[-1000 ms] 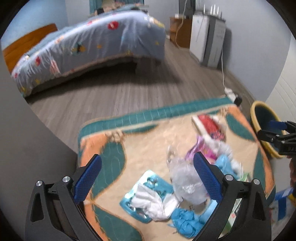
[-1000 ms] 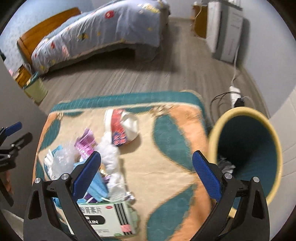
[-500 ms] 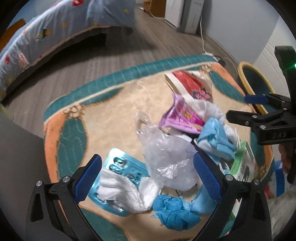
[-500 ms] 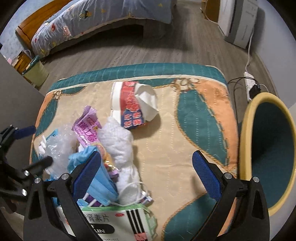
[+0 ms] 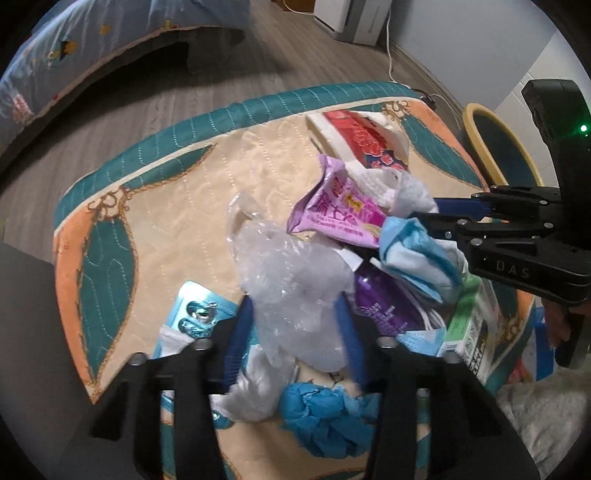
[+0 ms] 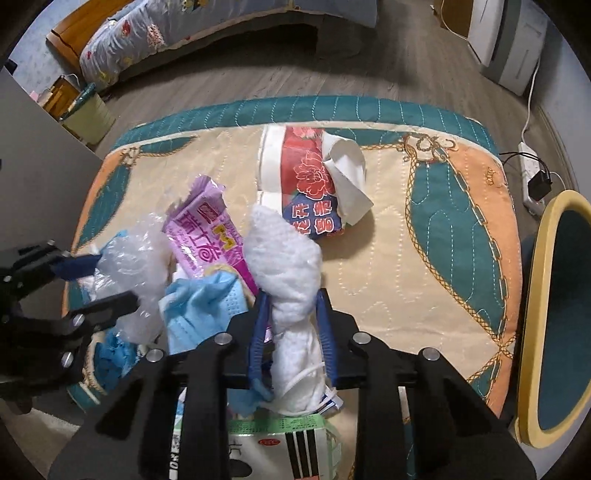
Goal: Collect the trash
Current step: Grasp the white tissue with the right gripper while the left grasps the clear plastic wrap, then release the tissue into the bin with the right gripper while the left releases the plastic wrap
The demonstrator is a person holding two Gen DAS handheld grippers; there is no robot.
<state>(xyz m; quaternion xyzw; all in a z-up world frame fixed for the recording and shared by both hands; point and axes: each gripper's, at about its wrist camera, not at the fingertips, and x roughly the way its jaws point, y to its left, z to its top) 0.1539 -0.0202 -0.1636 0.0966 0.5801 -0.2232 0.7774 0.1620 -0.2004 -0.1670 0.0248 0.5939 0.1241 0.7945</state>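
Trash lies heaped on a teal and orange quilted mat (image 6: 424, 258). My left gripper (image 5: 293, 332) points down into the heap, its jaws closing, and both pads press a crumpled clear plastic bag (image 5: 291, 288). My right gripper (image 6: 291, 328) is closing too, its pads squeezing a white fluffy wad (image 6: 284, 258). In the left wrist view the right gripper (image 5: 424, 214) reaches in from the right. Around them lie a purple wrapper (image 6: 207, 236), a blue face mask (image 6: 199, 306), a red tissue pack (image 6: 306, 177), a blister pack (image 5: 195, 310) and a green and white box (image 6: 273, 450).
A yellow-rimmed bin (image 6: 546, 258) with a teal inside stands off the mat's right edge. A power strip (image 6: 532, 173) and its cable lie on the wood floor behind it. A bed (image 6: 184, 22) is at the back, and a green container (image 6: 88, 114) far left.
Both grippers came down onto the heap, tilting steeper. Their jaws went from wide open to closed, the left around the clear plastic bag and the right around the white wad.
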